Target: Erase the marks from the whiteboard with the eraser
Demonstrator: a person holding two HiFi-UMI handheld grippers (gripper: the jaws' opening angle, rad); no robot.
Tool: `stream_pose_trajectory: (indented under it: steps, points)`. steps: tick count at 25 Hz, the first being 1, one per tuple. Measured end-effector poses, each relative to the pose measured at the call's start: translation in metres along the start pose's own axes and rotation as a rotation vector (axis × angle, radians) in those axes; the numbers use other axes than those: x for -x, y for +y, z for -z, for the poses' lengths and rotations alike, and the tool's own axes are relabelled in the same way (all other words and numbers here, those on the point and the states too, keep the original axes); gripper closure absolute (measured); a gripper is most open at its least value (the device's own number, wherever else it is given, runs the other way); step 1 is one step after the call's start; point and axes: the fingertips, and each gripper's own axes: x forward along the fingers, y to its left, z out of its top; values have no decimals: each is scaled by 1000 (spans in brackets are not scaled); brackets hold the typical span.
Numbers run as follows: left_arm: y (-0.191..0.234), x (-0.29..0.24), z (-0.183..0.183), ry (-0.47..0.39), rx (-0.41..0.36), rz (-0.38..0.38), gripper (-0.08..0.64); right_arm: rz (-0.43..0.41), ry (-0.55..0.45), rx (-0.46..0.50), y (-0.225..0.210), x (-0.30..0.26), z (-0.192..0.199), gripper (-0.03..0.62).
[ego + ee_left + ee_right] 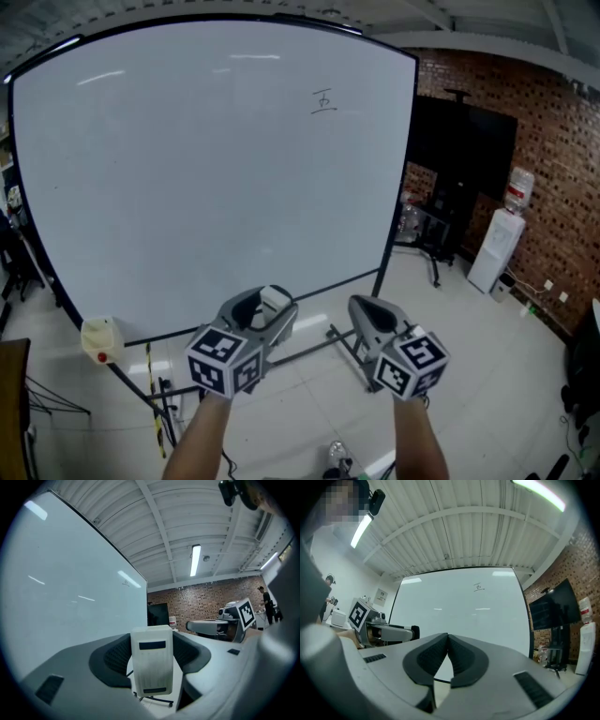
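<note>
A large whiteboard (187, 169) on a wheeled stand fills the head view, with one small dark mark (323, 101) near its upper right; the same mark (478, 587) shows in the right gripper view. My left gripper (274, 302) is held low in front of the board, shut on a white eraser (275, 298), which stands upright between the pads as a white block (151, 660). My right gripper (361, 307) is beside it to the right, shut with its pads touching and nothing between them (447, 637). Both grippers are well below the mark and away from the board.
A black screen on a stand (464, 150) and a water dispenser (495, 246) stand to the right by a brick wall (553, 169). A pale bottle-like object (101, 339) hangs at the board's lower left. The board's stand legs (328, 339) spread over the tiled floor.
</note>
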Motion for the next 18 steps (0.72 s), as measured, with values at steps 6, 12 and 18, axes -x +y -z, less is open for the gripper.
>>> stream_pose_trajectory:
  steps: [6,12,18]
  points:
    - [20,-64,-5,-4,-33,-54,296,-49,-38,0,-58,-37,-3,591]
    - [42,-127,-24,-16,-80,-161,296,-121,-65,15,-125,-78,-15,591]
    - [63,-168,-49,-20,-132,-306,296,-251,-114,18,-167,-116,-37,591]
